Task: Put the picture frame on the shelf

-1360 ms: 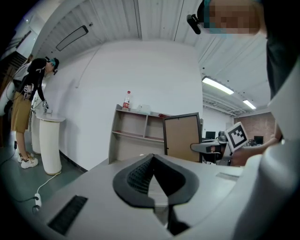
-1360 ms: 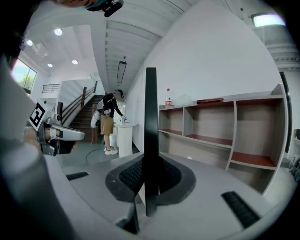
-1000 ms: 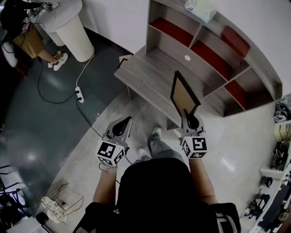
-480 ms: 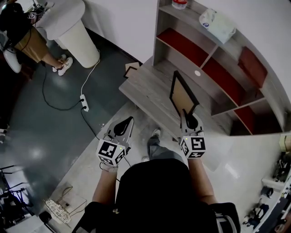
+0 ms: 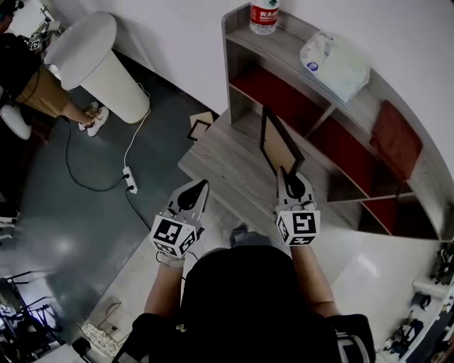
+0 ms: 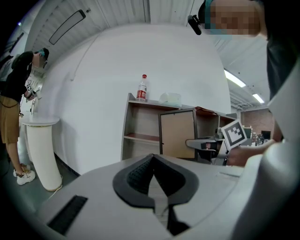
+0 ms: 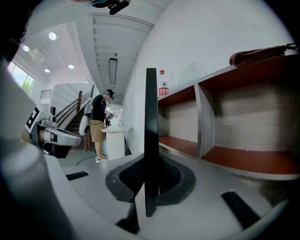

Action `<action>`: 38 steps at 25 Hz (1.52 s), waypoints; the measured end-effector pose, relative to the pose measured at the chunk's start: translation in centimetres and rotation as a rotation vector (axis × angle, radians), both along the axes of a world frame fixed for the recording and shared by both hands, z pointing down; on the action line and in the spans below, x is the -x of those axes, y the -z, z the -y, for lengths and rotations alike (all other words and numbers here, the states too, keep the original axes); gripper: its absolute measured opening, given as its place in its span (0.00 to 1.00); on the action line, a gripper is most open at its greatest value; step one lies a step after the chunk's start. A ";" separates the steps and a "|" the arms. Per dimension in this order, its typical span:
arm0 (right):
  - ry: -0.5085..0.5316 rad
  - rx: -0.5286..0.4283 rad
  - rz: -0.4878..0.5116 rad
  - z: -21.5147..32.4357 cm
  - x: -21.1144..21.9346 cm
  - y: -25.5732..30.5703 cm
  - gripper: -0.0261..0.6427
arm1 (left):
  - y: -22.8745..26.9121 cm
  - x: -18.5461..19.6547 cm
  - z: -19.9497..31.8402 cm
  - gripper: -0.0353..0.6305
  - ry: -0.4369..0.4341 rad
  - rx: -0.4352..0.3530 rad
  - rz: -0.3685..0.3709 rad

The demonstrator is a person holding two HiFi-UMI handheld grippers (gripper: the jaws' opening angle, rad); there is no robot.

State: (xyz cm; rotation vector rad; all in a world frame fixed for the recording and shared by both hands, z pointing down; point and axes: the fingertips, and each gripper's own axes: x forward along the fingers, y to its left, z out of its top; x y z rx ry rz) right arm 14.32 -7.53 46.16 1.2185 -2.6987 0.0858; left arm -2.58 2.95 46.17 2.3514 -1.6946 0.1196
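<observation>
Gripping the bottom edge of the picture frame (image 5: 280, 145), the right tool (image 5: 291, 186) has its jaws clamped on the thin dark rim, and in the right gripper view the frame (image 7: 150, 117) stands upright and edge-on out of the tool (image 7: 150, 176). At 9 o'clock from it in the head view the left tool (image 5: 202, 188) is held level with its jaws together and nothing between them, which the left gripper view confirms (image 6: 152, 176). The frame is in the air over the low wooden surface (image 5: 227, 159), its brown panel turned toward 3 o'clock, just in front of the shelf (image 5: 245, 39) and not inside any compartment. A smaller frame (image 5: 200, 126) lies at the surface's 10 o'clock corner. On the shelf's top board stand a water bottle (image 5: 264, 15) at 12 o'clock and a white bag (image 5: 333, 57) at 1 o'clock, with a red cloth (image 5: 394, 138) farther round at 2. Off at 10 o'clock a white pedestal (image 5: 106, 60) rises from the dark floor, a person (image 5: 28, 64) beside it
</observation>
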 end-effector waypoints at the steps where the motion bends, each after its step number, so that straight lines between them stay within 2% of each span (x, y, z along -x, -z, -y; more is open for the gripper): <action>1: -0.001 -0.005 -0.003 0.9 0.1 0.1 0.08 | 0.0 0.0 0.9 0.07 -0.002 0.003 0.003; 9: 0.003 -0.007 0.012 6.1 1.6 0.5 0.08 | -0.1 0.5 6.3 0.07 -0.013 0.019 0.009; 17: -0.022 -0.013 0.015 8.4 3.7 0.9 0.08 | 0.0 1.6 8.9 0.07 -0.053 0.019 0.002; 27: -0.135 -0.013 0.005 9.9 7.3 1.9 0.08 | 0.1 6.3 12.7 0.07 -0.185 0.000 -0.033; 38: -0.265 -0.076 -0.070 10.9 12.2 3.9 0.08 | 0.5 10.4 16.5 0.07 -0.348 -0.022 -0.061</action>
